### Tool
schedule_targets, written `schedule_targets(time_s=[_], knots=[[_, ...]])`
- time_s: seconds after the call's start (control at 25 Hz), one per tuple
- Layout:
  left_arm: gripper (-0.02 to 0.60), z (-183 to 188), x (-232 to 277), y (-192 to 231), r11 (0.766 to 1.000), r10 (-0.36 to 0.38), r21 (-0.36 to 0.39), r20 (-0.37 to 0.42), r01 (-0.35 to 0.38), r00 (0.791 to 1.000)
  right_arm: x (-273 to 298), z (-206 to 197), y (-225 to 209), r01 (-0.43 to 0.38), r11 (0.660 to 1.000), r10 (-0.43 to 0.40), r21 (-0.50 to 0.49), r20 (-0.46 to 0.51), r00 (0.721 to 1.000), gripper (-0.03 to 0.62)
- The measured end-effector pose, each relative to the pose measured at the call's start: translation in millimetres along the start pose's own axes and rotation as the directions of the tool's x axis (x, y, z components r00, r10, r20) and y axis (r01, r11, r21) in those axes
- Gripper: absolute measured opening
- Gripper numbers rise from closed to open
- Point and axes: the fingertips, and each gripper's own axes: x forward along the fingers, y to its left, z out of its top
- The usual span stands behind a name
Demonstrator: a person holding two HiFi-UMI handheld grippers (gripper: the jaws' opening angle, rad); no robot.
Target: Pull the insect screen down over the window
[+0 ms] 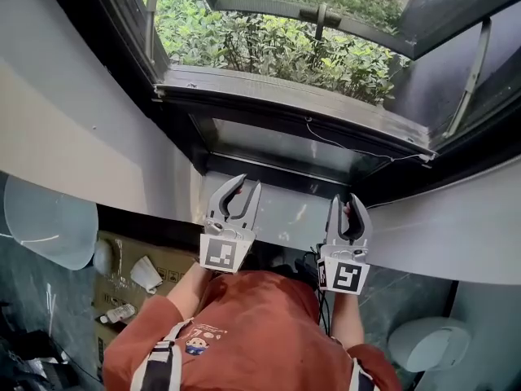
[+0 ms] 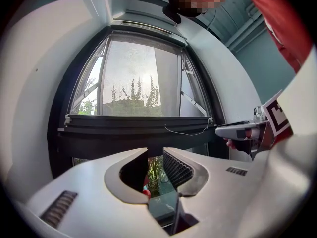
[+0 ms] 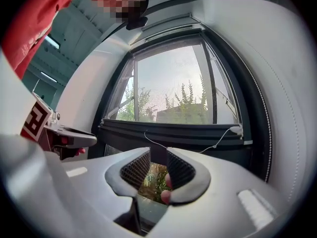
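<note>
Finding: the left gripper (image 1: 247, 188) and right gripper (image 1: 346, 206) both stand part-open with nothing between the pads. Each gripper view shows only the lower pane (image 1: 277, 149) and foliage through the gap.

Position of the work: the dark screen rail (image 1: 293, 104) runs level across the window, just above and beyond both sets of jaw tips, and neither gripper is touching it. Above the rail, the opening looks hazy, which suggests the screen mesh (image 2: 138, 78) covers it. A thin cord (image 1: 350, 147) hangs along the rail, nearer the right gripper.

Assessment: this fits either a screen already drawn to its seat and let go, or a rail awaiting another grip. The pictures do not settle which.

Recommendation, should the rail need further handling:
- Both grippers should take it at matching points either side of centre.
- The rail should be kept level so the mesh does not skew.
- The pads should stay clear of the cord.
</note>
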Motion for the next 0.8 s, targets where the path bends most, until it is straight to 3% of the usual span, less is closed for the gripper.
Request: schedule_targets(time_s=[0.12,0.8], knots=[[0.007,-0.5,1.0,4.5,1.000,0.018,-0.008,-0.009,-0.018,1.000,0.4,0.8,-4.3,0.040,0.999,-0.040,-0.029,-0.004,0.999,0.029],[0.006,2.9,-3.8,5.1,1.000,0.018,0.011,0.017,-0.019,1.000,0.1,-0.1,-4.6,0.032,0.999,-0.033,-0.043,-0.012,0.999,0.011]])
